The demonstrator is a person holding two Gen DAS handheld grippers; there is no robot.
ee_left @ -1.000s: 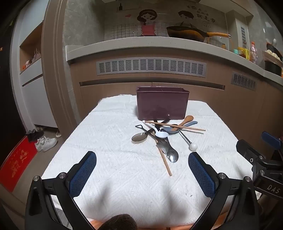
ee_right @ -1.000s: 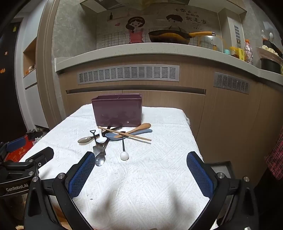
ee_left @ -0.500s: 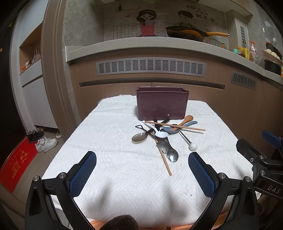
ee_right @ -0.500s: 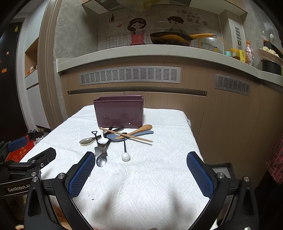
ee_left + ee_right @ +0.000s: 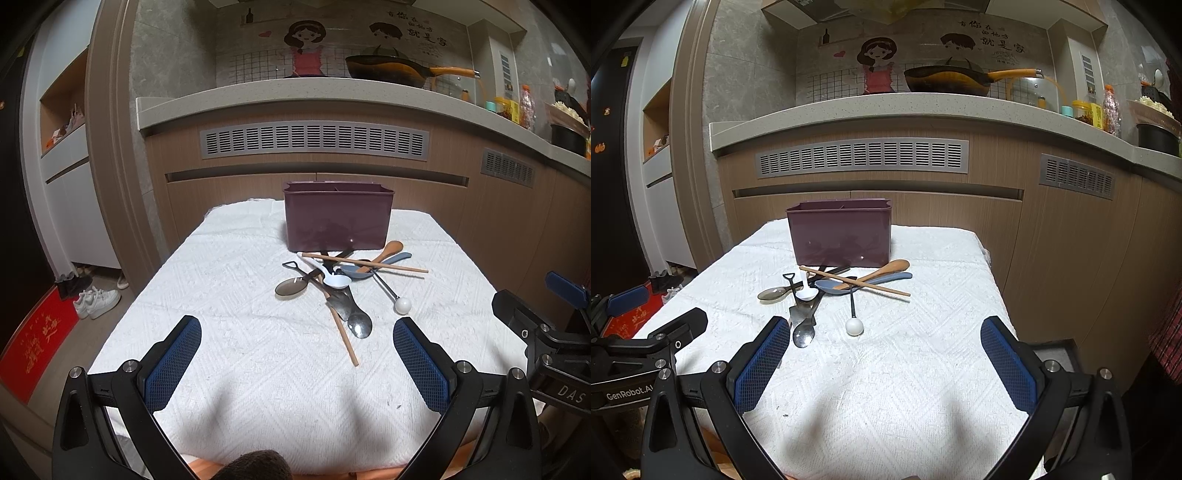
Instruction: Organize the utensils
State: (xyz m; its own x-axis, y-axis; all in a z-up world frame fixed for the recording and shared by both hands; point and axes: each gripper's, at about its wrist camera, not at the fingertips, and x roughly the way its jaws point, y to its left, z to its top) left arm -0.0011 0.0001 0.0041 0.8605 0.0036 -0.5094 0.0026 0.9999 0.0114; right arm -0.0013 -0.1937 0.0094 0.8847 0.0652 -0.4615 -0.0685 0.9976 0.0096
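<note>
A dark purple utensil holder [image 5: 337,216] stands at the far middle of the white-clothed table [image 5: 229,332]; it also shows in the right wrist view [image 5: 840,233]. A pile of utensils lies in front of it: a wooden spoon [image 5: 384,252], a blue spoon [image 5: 354,270], chopsticks [image 5: 364,262], a white spoon [image 5: 337,281], a metal spoon [image 5: 359,325], a dark spoon [image 5: 290,286] and a white ball-tipped stick [image 5: 402,305]. My left gripper [image 5: 297,363] is open and empty, near the table's front edge. My right gripper [image 5: 884,363] is open and empty, right of the left one.
A wooden kitchen counter front [image 5: 314,162] rises behind the table, with a wok [image 5: 388,68] on top. The floor at left holds shoes [image 5: 96,301] and a red mat [image 5: 35,341]. The table's right edge [image 5: 988,269] drops toward cabinets.
My right gripper has drifted slightly forward and left, so the utensils sit a little nearer in its view. The left gripper has barely moved. Both stay open.
</note>
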